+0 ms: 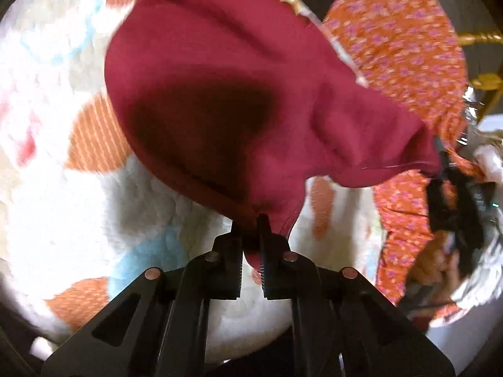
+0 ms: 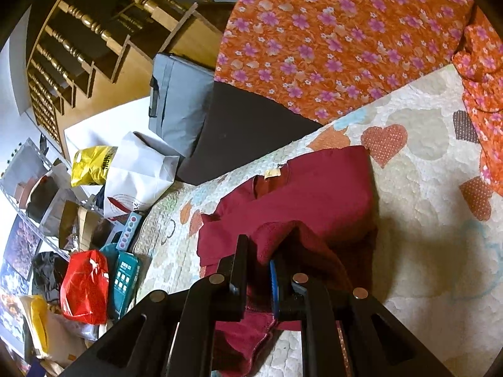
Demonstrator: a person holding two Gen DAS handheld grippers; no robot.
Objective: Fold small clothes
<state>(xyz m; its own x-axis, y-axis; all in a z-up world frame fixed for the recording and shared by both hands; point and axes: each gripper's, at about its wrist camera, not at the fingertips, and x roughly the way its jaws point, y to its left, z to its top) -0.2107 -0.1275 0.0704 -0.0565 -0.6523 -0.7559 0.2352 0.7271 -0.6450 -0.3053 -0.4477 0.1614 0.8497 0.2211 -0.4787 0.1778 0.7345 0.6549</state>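
A maroon garment (image 1: 220, 78) lies partly lifted over a white quilt with hearts (image 1: 63, 188). My left gripper (image 1: 251, 223) is shut on a bunched corner of it, with cloth pinched between the toothed pads. In the right wrist view the same maroon garment (image 2: 308, 188) rests half folded on the quilt (image 2: 424, 220), its neck label showing. My right gripper (image 2: 262, 248) is shut on a raised fold of its near edge. In the left wrist view the right gripper (image 1: 441, 169) appears far right, holding the garment's other corner.
Orange floral cloth (image 2: 330, 31) covers the area beyond the quilt and shows at the right edge (image 1: 402, 47). Off the quilt's left side lie a grey cushion (image 2: 179, 100), a white paper bag (image 2: 138, 169), a red plastic bag (image 2: 85, 286) and a wooden staircase (image 2: 78, 31).
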